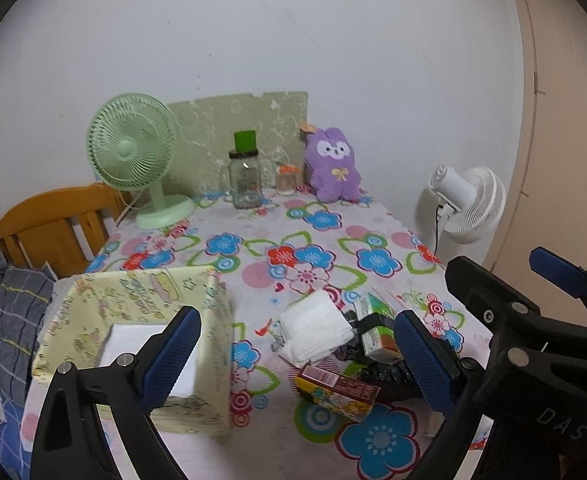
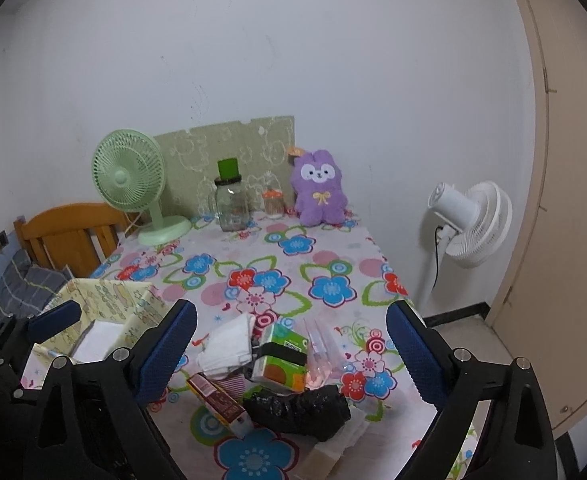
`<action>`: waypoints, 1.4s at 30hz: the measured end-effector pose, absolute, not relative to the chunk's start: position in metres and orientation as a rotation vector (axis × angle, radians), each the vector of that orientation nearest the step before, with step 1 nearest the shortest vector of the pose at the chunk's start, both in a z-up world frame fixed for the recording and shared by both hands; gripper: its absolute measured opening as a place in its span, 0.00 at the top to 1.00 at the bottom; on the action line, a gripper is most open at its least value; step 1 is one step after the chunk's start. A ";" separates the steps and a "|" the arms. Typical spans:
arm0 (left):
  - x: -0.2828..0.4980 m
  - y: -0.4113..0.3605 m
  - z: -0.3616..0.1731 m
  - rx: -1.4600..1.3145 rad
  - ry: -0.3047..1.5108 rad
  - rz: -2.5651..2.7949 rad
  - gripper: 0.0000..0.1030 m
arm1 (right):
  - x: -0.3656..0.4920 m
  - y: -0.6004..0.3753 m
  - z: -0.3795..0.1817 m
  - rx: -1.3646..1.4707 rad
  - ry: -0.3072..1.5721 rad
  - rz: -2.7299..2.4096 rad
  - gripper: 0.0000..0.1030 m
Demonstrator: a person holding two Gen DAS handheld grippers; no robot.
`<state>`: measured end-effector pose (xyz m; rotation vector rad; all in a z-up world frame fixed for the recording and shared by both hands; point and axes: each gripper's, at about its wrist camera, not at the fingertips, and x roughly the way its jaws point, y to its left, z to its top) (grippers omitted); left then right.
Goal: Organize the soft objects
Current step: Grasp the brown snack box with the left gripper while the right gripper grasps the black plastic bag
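Note:
A folded white cloth (image 1: 315,326) (image 2: 231,344) lies on the flowered table, next to a green tissue pack (image 1: 377,328) (image 2: 283,358), a black plastic bag (image 2: 299,406) and a brown carton (image 1: 339,390) (image 2: 217,398). A yellow fabric box (image 1: 141,320) (image 2: 109,300) stands at the left, something white inside. A purple plush toy (image 1: 333,164) (image 2: 319,188) sits at the far edge. My left gripper (image 1: 297,360) is open and empty above the pile. My right gripper (image 2: 289,356) is open and empty above the pile.
A green desk fan (image 1: 133,156), a glass jar with a green cap (image 1: 245,180) and a small jar (image 1: 285,178) stand at the table's back. A white floor fan (image 1: 469,204) is at the right. A wooden bed frame (image 1: 49,228) is at the left.

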<state>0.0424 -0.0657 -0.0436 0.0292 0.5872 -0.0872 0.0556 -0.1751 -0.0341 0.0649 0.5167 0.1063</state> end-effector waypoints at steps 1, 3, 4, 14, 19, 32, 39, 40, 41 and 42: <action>0.046 -0.068 -0.046 0.032 0.597 -0.092 0.05 | 0.058 -0.176 -0.037 0.067 0.525 0.105 0.06; 0.051 -0.072 -0.051 0.035 0.614 -0.098 0.06 | 0.062 -0.179 -0.042 0.072 0.540 0.100 0.06; 0.054 -0.074 -0.053 0.036 0.624 -0.102 0.06 | 0.064 -0.180 -0.044 0.075 0.547 0.099 0.06; 0.080 -0.088 -0.078 0.042 0.716 -0.131 0.10 | 0.091 -0.186 -0.071 0.100 0.642 0.103 0.10; 0.080 -0.090 -0.094 0.041 0.755 -0.153 0.10 | 0.096 -0.191 -0.087 0.104 0.691 0.092 0.11; 0.076 -0.090 -0.124 0.030 0.809 -0.173 0.10 | 0.091 -0.193 -0.123 0.137 0.778 0.067 0.15; 0.079 -0.091 -0.142 0.043 0.834 -0.171 0.11 | 0.091 -0.193 -0.142 0.157 0.830 0.064 0.17; 0.080 -0.091 -0.144 0.042 0.840 -0.171 0.11 | 0.092 -0.192 -0.145 0.159 0.840 0.068 0.18; 0.081 -0.091 -0.146 0.041 0.847 -0.171 0.12 | 0.093 -0.192 -0.148 0.160 0.848 0.069 0.19; 0.083 -0.091 -0.148 0.039 0.853 -0.171 0.13 | 0.095 -0.192 -0.150 0.161 0.855 0.069 0.19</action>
